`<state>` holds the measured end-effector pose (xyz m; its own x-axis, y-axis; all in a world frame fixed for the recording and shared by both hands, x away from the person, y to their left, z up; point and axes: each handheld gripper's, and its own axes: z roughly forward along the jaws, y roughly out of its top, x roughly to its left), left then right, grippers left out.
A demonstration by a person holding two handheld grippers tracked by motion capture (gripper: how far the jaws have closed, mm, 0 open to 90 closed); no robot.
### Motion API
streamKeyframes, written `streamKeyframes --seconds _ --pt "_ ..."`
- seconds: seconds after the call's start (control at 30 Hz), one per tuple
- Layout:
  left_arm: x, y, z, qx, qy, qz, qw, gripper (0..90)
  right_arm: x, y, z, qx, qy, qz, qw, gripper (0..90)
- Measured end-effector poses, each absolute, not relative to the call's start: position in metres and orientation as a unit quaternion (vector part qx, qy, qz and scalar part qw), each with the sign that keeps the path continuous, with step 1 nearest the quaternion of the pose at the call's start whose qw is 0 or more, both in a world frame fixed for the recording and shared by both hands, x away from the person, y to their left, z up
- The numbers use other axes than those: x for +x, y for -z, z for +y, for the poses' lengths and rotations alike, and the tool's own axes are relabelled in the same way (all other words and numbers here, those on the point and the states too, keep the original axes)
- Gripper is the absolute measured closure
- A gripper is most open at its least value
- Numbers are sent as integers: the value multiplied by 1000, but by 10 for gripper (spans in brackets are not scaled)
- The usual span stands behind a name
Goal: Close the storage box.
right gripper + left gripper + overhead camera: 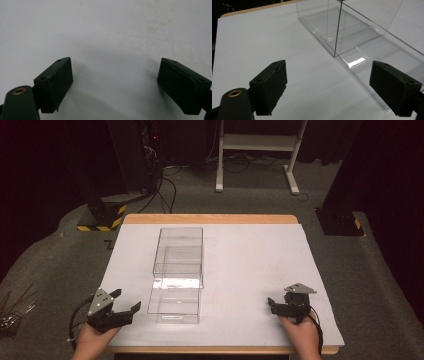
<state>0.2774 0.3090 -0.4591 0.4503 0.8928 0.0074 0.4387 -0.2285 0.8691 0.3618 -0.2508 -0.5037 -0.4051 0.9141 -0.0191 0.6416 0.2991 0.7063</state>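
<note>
Left tongs (328, 82) and right tongs (115, 82) both spread wide, empty; clear plastic box (352, 32) lies ahead of the left pair.

The counter (210, 219) has a light wooden top, and its wood shows as a thin strip along the far edge and the near edge. A large white sheet (250, 270) covers almost all of its surface and carries some faint yellowish stains. On the sheet, left of the middle, two clear plastic boxes lie in one line: the far box (178, 251) and the near box (175, 301), touching end to end.
</note>
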Motion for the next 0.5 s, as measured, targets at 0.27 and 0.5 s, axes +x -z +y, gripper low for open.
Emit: streamKeyframes --seconds 0.27,0.5 --pt "273 453 304 737 -271 440 435 150 362 504 -251 501 -316 777 216 129" --pt "270 448 302 732 -272 438 445 150 362 504 -251 501 -316 777 216 129"
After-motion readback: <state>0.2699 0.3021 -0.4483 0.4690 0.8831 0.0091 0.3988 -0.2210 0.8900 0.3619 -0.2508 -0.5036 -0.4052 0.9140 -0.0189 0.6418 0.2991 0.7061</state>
